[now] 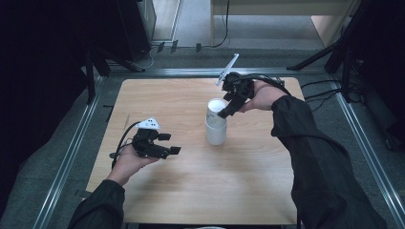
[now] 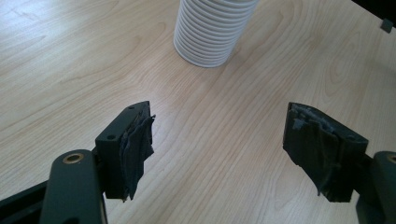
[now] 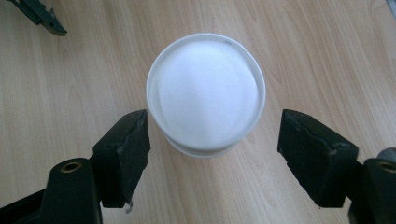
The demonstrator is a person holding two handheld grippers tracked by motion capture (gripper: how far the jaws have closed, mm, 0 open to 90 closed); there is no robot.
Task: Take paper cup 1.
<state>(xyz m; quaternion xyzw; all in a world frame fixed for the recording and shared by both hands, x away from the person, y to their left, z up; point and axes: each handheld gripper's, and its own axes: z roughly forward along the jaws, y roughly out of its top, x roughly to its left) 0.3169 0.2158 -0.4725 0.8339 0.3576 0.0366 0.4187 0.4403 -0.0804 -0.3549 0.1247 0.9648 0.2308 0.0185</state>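
While I hold over the pale wooden table [image 1: 191, 191], with its fine straight grain and matte finish, the stack of white cups [image 1: 216, 125] stands upright near the middle, slightly toward the far right. From the left gripper view the stack [image 2: 208, 32] reads as a column of thin ribbed rims, one ring over the next, smooth plastic or paper, I cannot tell which. Its top is cut off by the upper edge there.

My right gripper [image 1: 225, 112] hangs above the stack, pointing down at it. Looking along its jaws, I see the top cup [image 3: 205, 93] as a clean white circle with a narrow raised rim, and a sliver of the next cup peeking out beneath. The inside is so bright that I cannot make out its depth. The jaws stand released, one on each side of the stack, with bare wood between pads and rim. The pads [image 3: 133, 149] are dark, rubbery and scuffed.

My left gripper [image 1: 160, 148] sits low at the near left, well apart from the stack, a grey three-cornered plate on its top. Its jaws stand apart with nothing between them, only table showing through. Its pads [image 2: 137, 144] look ragged, the dark lining frayed and peeling at the edges.

At the far left corner of the right gripper view, a dark jaw tip [image 3: 39, 16] of the other gripper pokes in, mostly cut off. Beyond the table the room falls into shadow.
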